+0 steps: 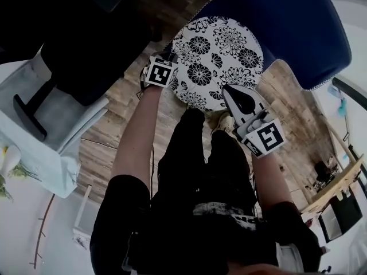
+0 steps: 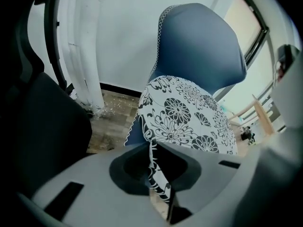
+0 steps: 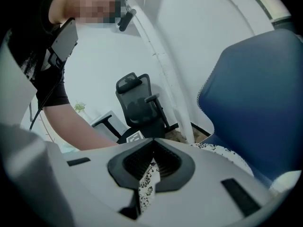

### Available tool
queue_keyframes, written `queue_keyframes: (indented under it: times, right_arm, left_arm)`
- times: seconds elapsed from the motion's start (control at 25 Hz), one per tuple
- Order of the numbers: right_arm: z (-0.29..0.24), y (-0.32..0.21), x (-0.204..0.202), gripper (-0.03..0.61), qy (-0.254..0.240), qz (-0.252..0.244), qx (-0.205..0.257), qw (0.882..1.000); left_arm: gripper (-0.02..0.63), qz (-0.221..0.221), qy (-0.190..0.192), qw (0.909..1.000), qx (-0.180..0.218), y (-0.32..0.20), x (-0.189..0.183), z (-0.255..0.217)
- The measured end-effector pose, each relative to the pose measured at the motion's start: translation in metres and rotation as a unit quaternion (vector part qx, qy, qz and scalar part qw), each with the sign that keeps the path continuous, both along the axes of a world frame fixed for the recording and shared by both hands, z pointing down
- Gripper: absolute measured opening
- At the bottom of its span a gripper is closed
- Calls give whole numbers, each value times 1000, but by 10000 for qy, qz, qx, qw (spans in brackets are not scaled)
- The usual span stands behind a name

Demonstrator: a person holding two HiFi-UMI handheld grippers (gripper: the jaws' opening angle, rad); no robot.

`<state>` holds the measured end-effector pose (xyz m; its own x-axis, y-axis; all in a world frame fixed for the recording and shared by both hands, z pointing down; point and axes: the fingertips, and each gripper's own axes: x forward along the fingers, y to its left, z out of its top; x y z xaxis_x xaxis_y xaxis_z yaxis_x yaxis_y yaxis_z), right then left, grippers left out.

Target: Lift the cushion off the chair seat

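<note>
A round white cushion (image 1: 218, 56) printed with black flowers lies on the seat of a blue chair (image 1: 287, 22). My left gripper (image 1: 174, 77) is at the cushion's left rim and is shut on it. In the left gripper view the patterned edge (image 2: 154, 167) is pinched between the jaws, and the rest of the cushion (image 2: 189, 112) spreads out beyond them. My right gripper (image 1: 228, 91) is at the cushion's near right rim. In the right gripper view a fold of the patterned fabric (image 3: 147, 181) is clamped in the jaws, beside the blue chair back (image 3: 260, 93).
A black office chair (image 1: 86, 44) stands to the left on the wooden floor (image 1: 287, 107), close to my left arm. A white desk (image 1: 34, 153) is at the far left and a wooden frame (image 1: 338, 188) at the right. A white pillar (image 2: 87, 56) rises behind the chair.
</note>
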<state>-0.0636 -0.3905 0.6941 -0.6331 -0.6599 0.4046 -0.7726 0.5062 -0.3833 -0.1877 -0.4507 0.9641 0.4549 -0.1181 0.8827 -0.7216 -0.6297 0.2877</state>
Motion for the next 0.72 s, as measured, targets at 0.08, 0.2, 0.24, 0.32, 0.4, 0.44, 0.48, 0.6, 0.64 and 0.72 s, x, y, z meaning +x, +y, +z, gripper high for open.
queue_keyframes:
  times: [0.08, 0.2, 0.24, 0.32, 0.4, 0.44, 0.48, 0.6, 0.64, 0.72]
  right_arm:
    - [-2, 1, -5, 18, -133, 38, -51, 9999]
    - [-9, 3, -5, 18, -119, 38, -21, 9999]
    - [-11, 4, -3, 18, -86, 46, -13, 10000]
    - [-16, 6, 3, 18, -32, 65, 10, 10000]
    - [-23, 7, 5, 18, -18, 48, 46, 10000]
    - [-27, 9, 6, 18, -17, 29, 62, 10000]
    - [-31, 11, 7, 18, -9, 9, 77, 10000]
    - [-38, 17, 10, 18, 71, -57, 104, 9999]
    - [-39, 20, 11, 18, 108, -94, 96, 9999]
    - [-40, 27, 13, 18, 161, -167, 65, 9997]
  left_arm:
    - [42, -22, 28, 10000, 11, 0, -4, -4]
    - [32, -74, 98, 9999, 37, -1, -5, -13]
    - [31, -93, 142, 9998, 42, 0, -2, -17]
    - [31, -168, 277, 9995, 55, 1, 5, -26]
    - [29, -262, 416, 9987, 106, 0, 11, -40]
    - [29, -296, 469, 9984, 140, 0, 13, -47]
    - [28, -323, 520, 9980, 177, 1, 15, -55]
    - [26, -395, 715, 9962, 300, 4, 28, -77]
    - [26, -396, 782, 9955, 351, 6, 33, -85]
    - [26, -334, 872, 9944, 488, 13, 43, -101]
